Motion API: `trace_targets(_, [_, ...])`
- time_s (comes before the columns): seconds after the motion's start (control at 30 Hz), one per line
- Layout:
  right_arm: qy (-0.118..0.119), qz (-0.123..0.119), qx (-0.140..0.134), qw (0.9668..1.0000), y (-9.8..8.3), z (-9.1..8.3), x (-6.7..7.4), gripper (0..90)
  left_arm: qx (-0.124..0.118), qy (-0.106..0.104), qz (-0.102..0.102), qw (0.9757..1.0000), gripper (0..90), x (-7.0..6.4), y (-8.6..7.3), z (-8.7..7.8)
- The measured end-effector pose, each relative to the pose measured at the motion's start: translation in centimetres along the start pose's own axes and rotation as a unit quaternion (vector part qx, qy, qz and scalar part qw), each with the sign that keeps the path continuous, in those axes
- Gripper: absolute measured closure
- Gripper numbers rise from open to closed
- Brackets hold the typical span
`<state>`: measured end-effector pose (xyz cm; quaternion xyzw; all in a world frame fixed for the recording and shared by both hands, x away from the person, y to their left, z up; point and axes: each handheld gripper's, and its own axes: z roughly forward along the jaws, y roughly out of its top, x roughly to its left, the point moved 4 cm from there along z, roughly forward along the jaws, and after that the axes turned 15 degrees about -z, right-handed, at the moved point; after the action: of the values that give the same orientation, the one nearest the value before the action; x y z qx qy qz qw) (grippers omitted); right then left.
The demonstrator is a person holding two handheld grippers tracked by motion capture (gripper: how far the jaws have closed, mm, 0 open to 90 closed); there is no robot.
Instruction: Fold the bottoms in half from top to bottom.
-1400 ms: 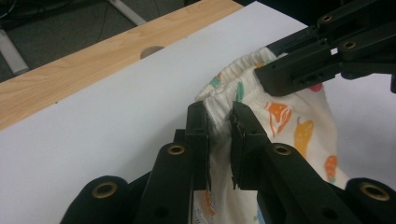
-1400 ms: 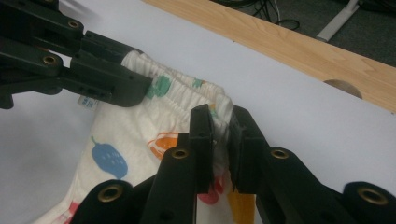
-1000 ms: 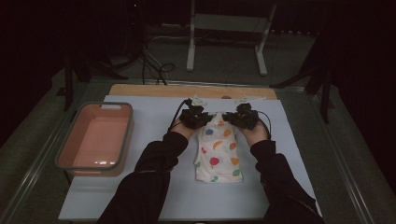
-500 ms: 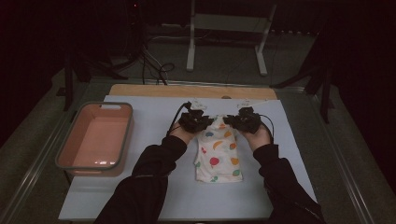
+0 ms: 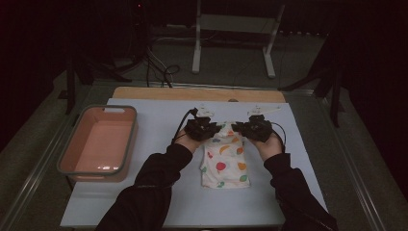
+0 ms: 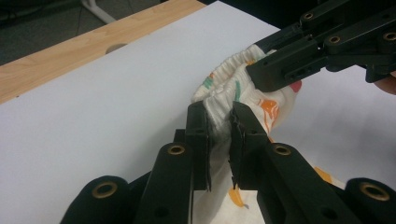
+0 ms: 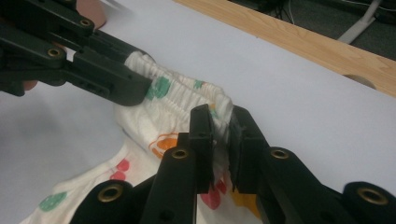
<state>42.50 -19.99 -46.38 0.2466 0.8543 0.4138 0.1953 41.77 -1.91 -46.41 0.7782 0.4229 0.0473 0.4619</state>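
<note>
A small white garment (image 5: 225, 163) printed with coloured fruit lies on the white table sheet (image 5: 154, 120) in the high view, its elastic waistband at the far end. My left gripper (image 5: 217, 130) pinches the waistband's left part; in the left gripper view its jaws (image 6: 219, 123) press on the gathered elastic (image 6: 223, 100). My right gripper (image 5: 236, 129) pinches the waistband's right part, and in the right gripper view its jaws (image 7: 222, 122) clamp the ruffled edge (image 7: 187, 93). The two grippers stand close together, holding the waistband bunched and lifted a little off the sheet.
A pink rectangular tub (image 5: 98, 144) with a grey rim stands at the table's left. A bare wooden strip (image 5: 192, 94) runs along the far edge. Beyond it, a white stand (image 5: 233, 38) and cables lie on the dark floor.
The right gripper has shifted slightly left toward the left gripper, bunching the waistband closer. The left gripper has stayed put.
</note>
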Motion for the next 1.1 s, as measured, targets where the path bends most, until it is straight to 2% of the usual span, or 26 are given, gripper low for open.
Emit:
trace_targets(0.13, [0.004, -0.002, -0.006, 1.0000, -0.3, -0.5, 0.3, 81.5, 0.003, -0.001, 0.013, 0.9999, 80.5, -0.7, -0.2, -0.4])
trace_targets(0.37, [0.007, -0.004, -0.007, 0.9999, -0.7, -1.2, 1.0, 81.4, 0.001, -0.001, 0.022, 0.9998, 80.4, -1.4, -0.8, -0.8])
trace_targets(0.6, [0.006, -0.007, -0.007, 0.9999, -0.7, -1.5, 1.6, 81.4, -0.008, 0.001, 0.022, 0.9997, 80.5, -1.9, -1.2, -1.2])
trace_targets(1.1, [0.014, -0.012, -0.006, 0.9998, -1.9, -2.1, 3.6, 81.5, -0.013, -0.017, 0.035, 0.9992, 80.5, -3.7, -3.4, -1.9])
